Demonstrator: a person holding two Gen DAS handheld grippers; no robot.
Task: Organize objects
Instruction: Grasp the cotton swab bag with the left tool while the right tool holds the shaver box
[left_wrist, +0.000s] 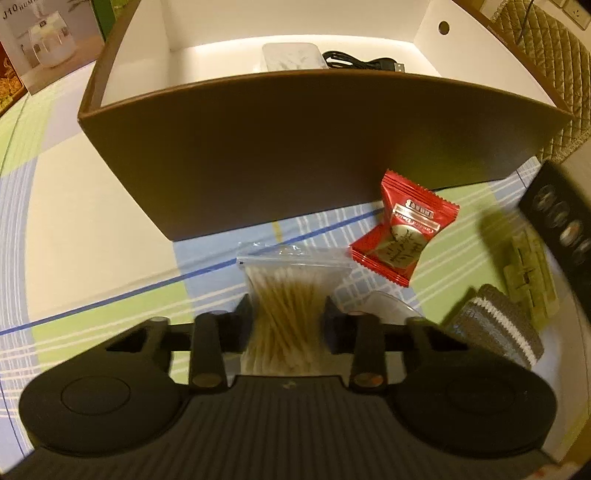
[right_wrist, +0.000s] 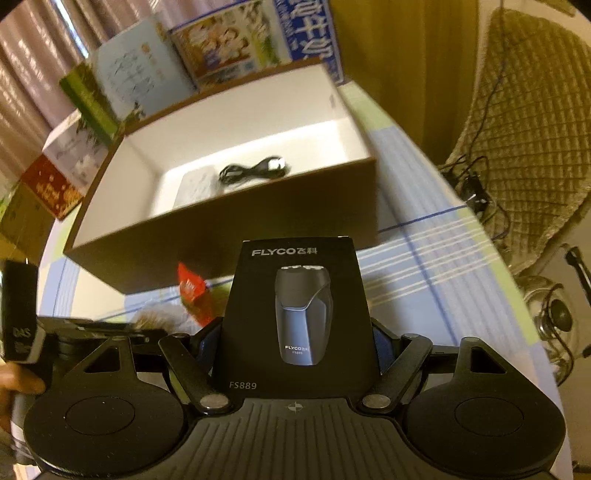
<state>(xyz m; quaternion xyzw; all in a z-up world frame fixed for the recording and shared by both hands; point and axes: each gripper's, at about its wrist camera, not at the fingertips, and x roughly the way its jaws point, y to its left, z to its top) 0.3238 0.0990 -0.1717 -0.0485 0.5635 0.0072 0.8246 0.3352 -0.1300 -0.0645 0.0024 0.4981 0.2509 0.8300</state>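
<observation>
Checked tablecloth (left_wrist: 92, 221); left gripper (left_wrist: 288, 314) grips cotton swabs bag (left_wrist: 284, 291), right gripper (right_wrist: 295, 343) shaver box (right_wrist: 299, 314).

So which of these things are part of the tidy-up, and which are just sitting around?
Job:
brown box
cotton swab bag, in left gripper
shaver box, in right gripper
red candy
knitted pouch

Lying about:
cartons behind the box
quilted chair

The box's near wall (left_wrist: 295, 147) hides the lower part of the white pouch (left_wrist: 293, 55) inside. The swab bag's (left_wrist: 286, 295) lower end disappears behind the gripper body. At the right edge, the black carton (left_wrist: 565, 225) is blurred and cut off. The red packet's (right_wrist: 194, 295) print smears beyond reading.
</observation>
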